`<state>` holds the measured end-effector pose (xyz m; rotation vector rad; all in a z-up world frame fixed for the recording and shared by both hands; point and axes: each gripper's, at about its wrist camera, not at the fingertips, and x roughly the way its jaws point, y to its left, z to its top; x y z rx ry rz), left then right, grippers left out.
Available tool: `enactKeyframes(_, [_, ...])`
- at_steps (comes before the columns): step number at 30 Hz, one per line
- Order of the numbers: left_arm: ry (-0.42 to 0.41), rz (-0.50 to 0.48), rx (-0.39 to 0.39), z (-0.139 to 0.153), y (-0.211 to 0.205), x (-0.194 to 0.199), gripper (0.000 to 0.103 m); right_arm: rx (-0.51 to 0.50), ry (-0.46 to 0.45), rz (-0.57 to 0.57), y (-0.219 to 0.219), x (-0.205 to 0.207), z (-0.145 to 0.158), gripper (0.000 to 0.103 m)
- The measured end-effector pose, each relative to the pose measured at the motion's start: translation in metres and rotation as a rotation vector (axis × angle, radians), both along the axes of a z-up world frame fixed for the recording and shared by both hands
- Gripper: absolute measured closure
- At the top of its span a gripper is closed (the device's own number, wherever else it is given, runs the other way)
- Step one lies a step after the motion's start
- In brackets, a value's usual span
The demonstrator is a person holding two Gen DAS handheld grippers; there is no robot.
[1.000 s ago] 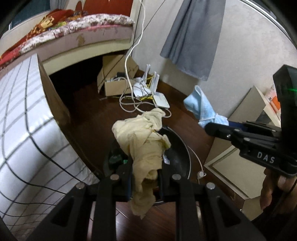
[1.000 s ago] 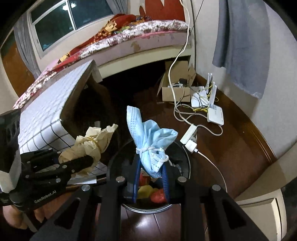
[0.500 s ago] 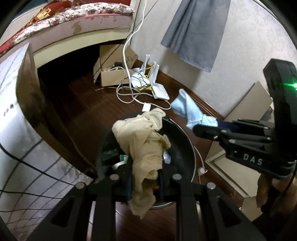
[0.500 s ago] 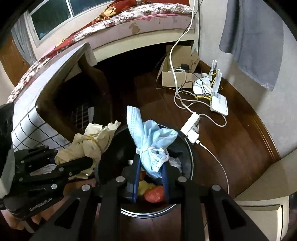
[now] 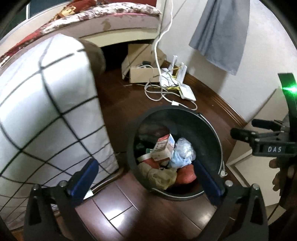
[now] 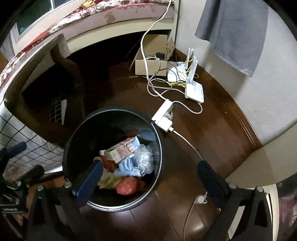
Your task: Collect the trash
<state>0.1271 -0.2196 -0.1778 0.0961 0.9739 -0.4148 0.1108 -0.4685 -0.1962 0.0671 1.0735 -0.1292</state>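
Observation:
A black round trash bin (image 5: 207,126) stands on the dark wood floor; it also shows in the right wrist view (image 6: 78,137). Inside lie the beige crumpled cloth (image 5: 157,175), the light blue mask (image 6: 128,167), a small carton (image 5: 163,146), clear plastic and red wrappers. My left gripper (image 5: 146,178) is open and empty above the bin's near rim. My right gripper (image 6: 150,182) is open and empty over the bin's right side. The right gripper also appears in the left wrist view (image 5: 259,129) at the right edge.
A table with a white checked cloth (image 5: 46,111) stands left of the bin. White routers (image 6: 193,90), a power strip (image 6: 163,116), cables and a cardboard box (image 6: 150,64) lie behind the bin by the wall. A bed (image 5: 111,14) is behind.
Both grippers opened. The beige cloth dropped from the left gripper and the blue mask from the right gripper into the bin.

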Motion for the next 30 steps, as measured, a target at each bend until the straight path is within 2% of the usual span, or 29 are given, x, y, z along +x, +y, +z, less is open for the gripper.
enactKeyframes(7, [-0.041, -0.003, 0.019, 0.018, 0.007, -0.009, 0.001, -0.004, -0.027, 0.029, 0.017, -0.010, 0.017, 0.001])
enactKeyframes(17, [-0.110, 0.013, 0.024, 0.050, 0.022, -0.025, 0.001, -0.016, -0.112, 0.078, 0.046, -0.038, 0.060, 0.001])
enactKeyframes(30, [-0.206, 0.068, -0.009, 0.092, 0.063, -0.051, 0.001, 0.014, -0.200, 0.120, 0.095, -0.073, 0.096, 0.001])
